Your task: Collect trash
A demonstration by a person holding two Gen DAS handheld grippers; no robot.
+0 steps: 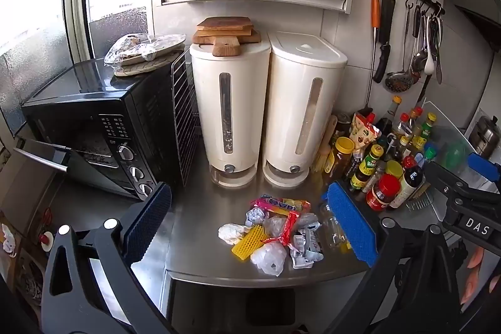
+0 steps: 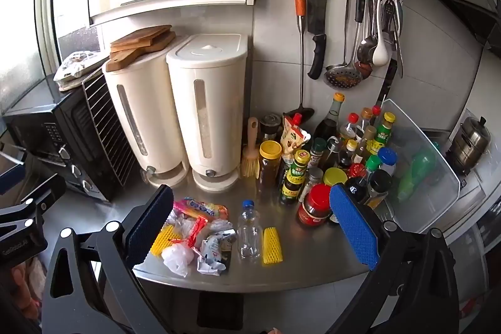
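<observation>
Clear bottle (image 1: 333, 229) half behind blue pad (image 1: 350, 221)

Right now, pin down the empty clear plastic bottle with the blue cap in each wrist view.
Left wrist view: clear bottle lies lower right, partly hidden behind the blue pad, cap out of sight.
Right wrist view: bottle lies bottom centre, beside a yellow foam net.
Shared landmark: red-lidded jar, just beyond it.
</observation>
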